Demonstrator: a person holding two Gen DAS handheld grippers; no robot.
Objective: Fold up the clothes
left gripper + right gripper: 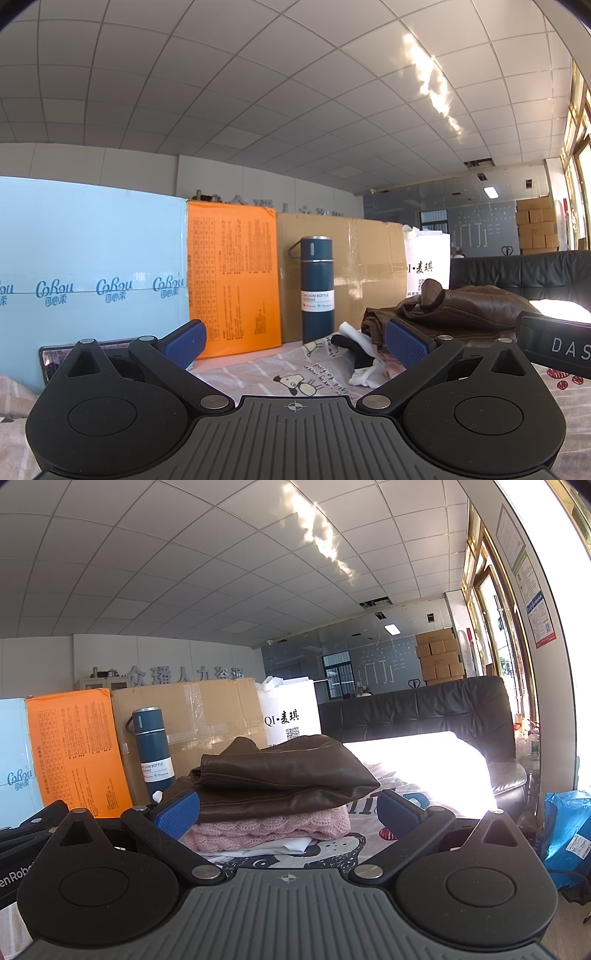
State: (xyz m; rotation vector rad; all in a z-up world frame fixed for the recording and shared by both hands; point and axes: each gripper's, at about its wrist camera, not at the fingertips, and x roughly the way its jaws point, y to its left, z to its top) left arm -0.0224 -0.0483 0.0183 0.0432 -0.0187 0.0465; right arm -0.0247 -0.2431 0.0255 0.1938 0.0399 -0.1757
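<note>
here both tongs, left tongs [295,341] and right tongs [288,808], gape wide, holding nothing.

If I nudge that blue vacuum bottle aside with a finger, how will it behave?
The vacuum bottle stands upright, tall and narrow, so a high push would probably tip it. Its base rests on the soft printed sheet, likely snagging rather than sliding. Once down, its round body would probably roll.

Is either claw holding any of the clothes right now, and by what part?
Nothing is held. The left claw and right claw are both open, empty.
</note>
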